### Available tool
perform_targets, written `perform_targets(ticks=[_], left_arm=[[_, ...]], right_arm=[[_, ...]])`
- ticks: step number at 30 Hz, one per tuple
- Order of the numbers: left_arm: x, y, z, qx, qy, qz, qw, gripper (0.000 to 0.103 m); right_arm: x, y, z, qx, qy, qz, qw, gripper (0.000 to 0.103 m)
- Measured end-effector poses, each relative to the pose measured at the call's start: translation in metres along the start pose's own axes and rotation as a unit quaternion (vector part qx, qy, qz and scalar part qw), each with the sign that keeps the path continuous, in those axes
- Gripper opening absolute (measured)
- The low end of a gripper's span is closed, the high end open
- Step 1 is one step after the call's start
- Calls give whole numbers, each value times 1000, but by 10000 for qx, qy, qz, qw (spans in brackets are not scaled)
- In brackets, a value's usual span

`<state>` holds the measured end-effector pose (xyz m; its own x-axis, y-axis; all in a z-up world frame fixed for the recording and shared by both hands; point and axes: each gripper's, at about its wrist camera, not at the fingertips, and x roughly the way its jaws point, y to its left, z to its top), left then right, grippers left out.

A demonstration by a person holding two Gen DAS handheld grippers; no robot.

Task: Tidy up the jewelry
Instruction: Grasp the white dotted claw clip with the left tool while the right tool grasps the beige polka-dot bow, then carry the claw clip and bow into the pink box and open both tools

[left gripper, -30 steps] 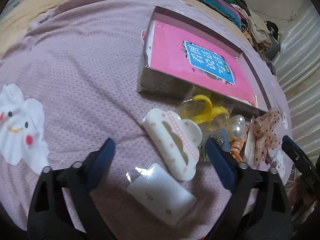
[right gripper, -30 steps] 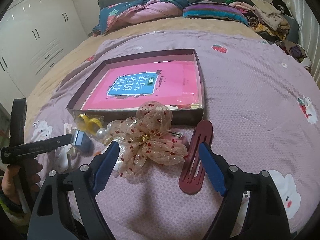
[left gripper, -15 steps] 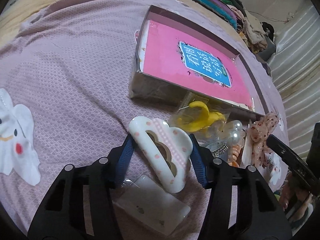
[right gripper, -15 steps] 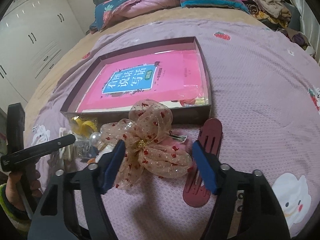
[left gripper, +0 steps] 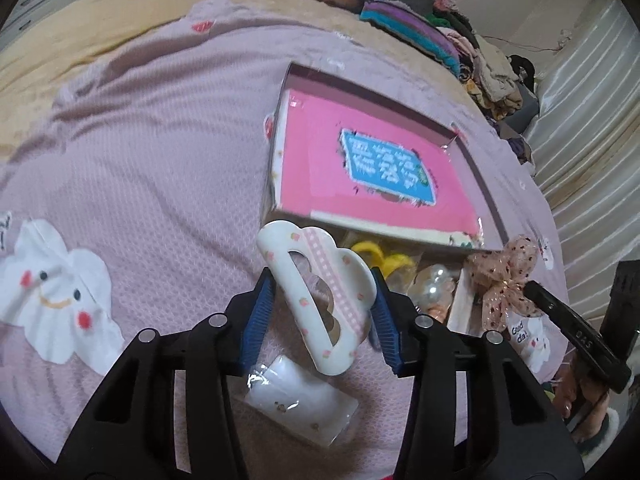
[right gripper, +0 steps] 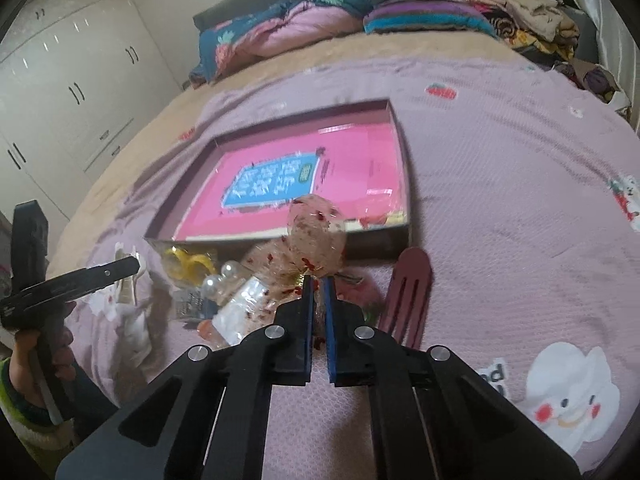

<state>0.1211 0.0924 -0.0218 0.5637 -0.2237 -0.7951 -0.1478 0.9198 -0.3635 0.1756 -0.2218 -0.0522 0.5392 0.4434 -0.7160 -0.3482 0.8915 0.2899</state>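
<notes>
My left gripper is shut on a white cloud-shaped hair claw with pink dots and holds it above the purple bedspread. My right gripper is shut on a sheer beige bow with red spots, lifted in front of the box. The shallow dark box holds a pink book; it also shows in the left wrist view. The bow also shows in the left wrist view.
A pile lies before the box: yellow rings in a clear bag, pearl beads, a small clear packet. A maroon hair clip lies right of my right gripper. Folded clothes and bedding line the far edge.
Both grippers closed: the left one on the cloud claw and lifted it, the right one on the spotted bow and lifted it. Both views have shifted.
</notes>
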Motion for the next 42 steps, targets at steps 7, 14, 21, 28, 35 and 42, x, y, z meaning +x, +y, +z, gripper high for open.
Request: perform_targets(ticks=[7,14,21,28,35,42], left_arm=[[-7,-17,20,230,-160,-43,9996,38],[2,-35,47,447,-301,-43,9985,38],[27,-46,70,561,-279,21,9980,38],[59,-49,78,617,-133,209,9978,38],[79,-42,80,627,-12,349,9974,38],[87,-33,79,607,107,417,9972,38]], right_arm=[[-38,-8,16,51,-474,19,9989,5],[-48,-15,39,64,-756,-89,9971,5],[-35,-17,63,25,-836,-145,9964,5],[-8,-16,79,18,-695,-98,9975,5],[26,-14,90,25,-481,-78,9988,5],[70,-10,90,103,-58,-16,9999,5]])
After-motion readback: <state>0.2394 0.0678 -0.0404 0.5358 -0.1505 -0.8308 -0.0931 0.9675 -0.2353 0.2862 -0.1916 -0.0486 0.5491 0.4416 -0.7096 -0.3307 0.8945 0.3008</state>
